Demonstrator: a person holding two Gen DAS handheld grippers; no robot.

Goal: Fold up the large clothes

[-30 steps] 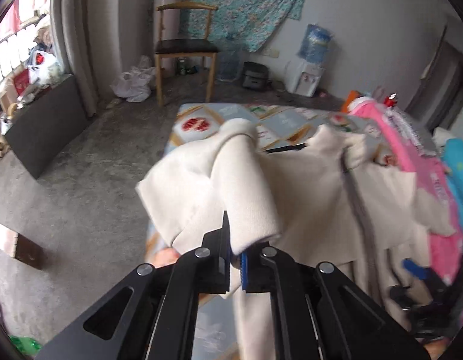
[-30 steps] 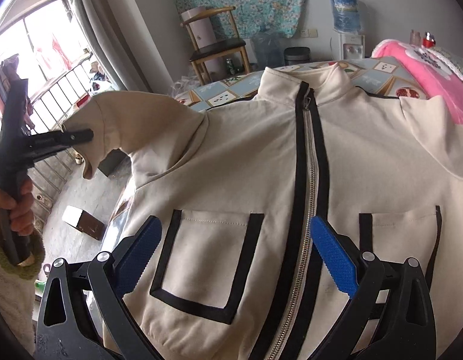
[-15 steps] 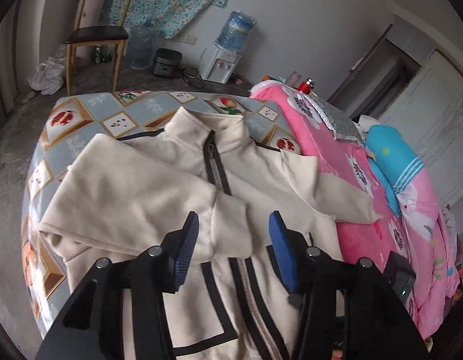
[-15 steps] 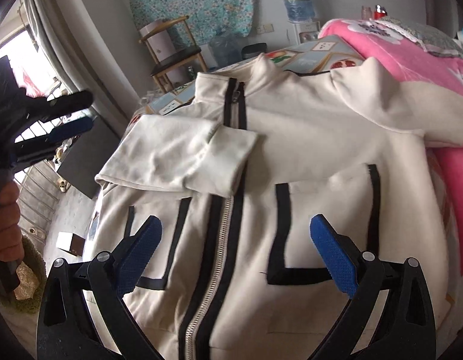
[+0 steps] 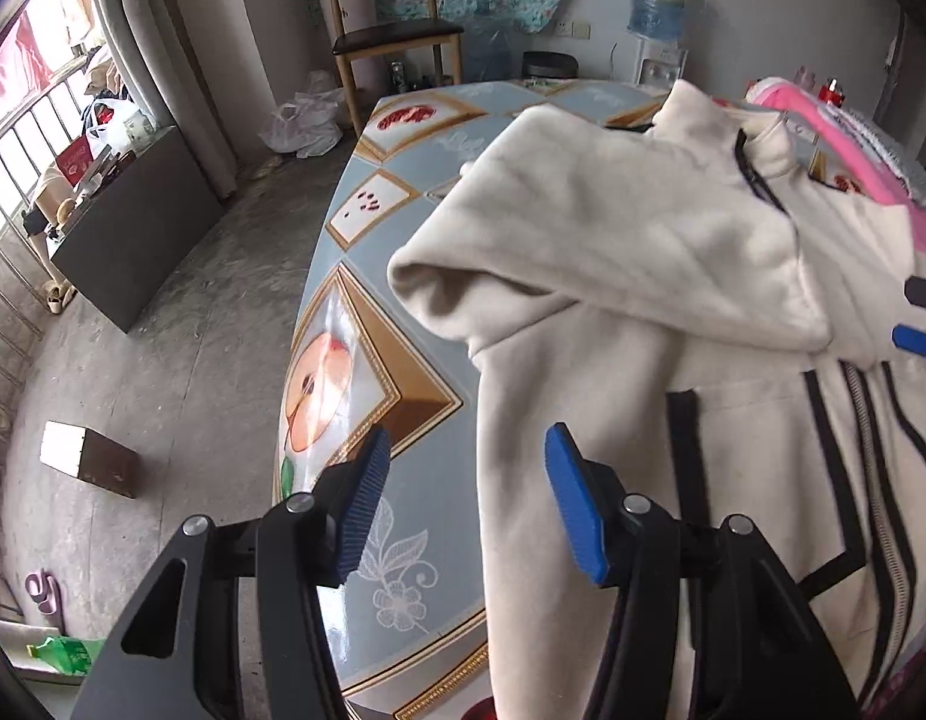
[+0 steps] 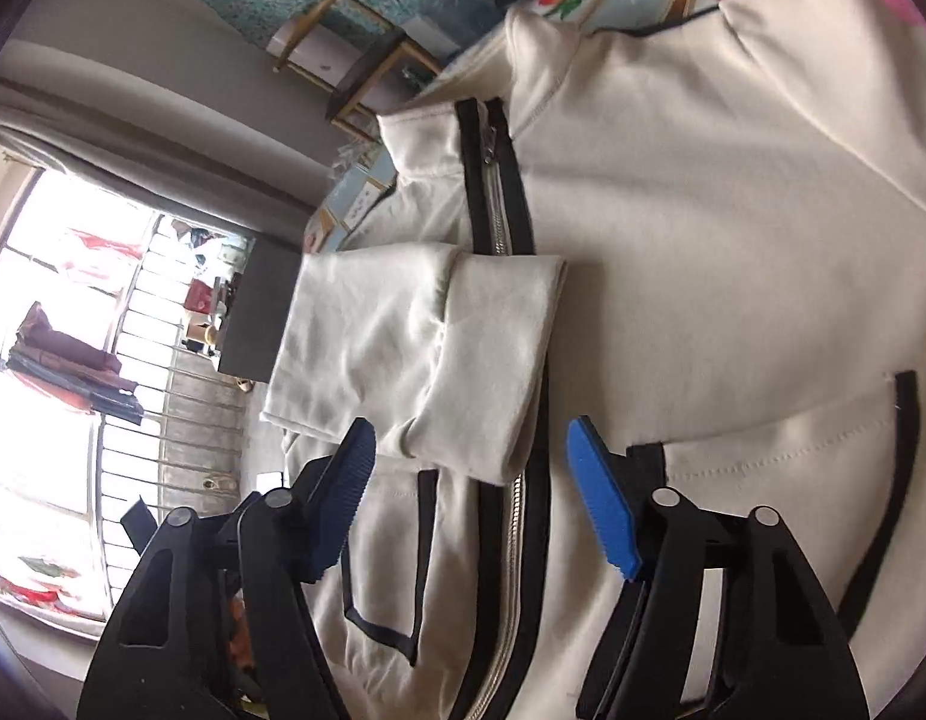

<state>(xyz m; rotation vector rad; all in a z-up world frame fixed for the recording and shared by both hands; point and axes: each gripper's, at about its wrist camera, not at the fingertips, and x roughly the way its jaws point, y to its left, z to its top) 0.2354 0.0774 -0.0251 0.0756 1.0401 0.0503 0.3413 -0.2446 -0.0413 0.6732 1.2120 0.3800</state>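
Note:
A cream zip jacket (image 5: pixel 613 420) with black trim lies face up on the patterned table (image 5: pixel 367 276). Its sleeve (image 6: pixel 415 348) is folded across the chest, with the cuff on the zip (image 6: pixel 499 222). My left gripper (image 5: pixel 469 504) hovers over the jacket's side edge near the table's rim; its jaws are opening and the pads press on nothing. My right gripper (image 6: pixel 475 480) is rolled over and sits just above the folded cuff. Its jaws are closing, with the cuff and zip in line between them but untouched. The right gripper's fingertips (image 5: pixel 919 339) show at the left wrist view's right edge.
The table's edge drops to a concrete floor on the left, with a wooden block (image 5: pixel 88 459) and a green bottle (image 5: pixel 61 654) on it. A chair (image 5: pixel 397 42) and a water dispenser (image 5: pixel 661 6) stand at the far wall. A pink blanket (image 5: pixel 823 114) lies beyond the jacket.
My left gripper let go of the sleeve, which now lies folded over the chest, and dropped to the jacket's side edge. My right gripper rolled, narrowed and moved toward the cuff.

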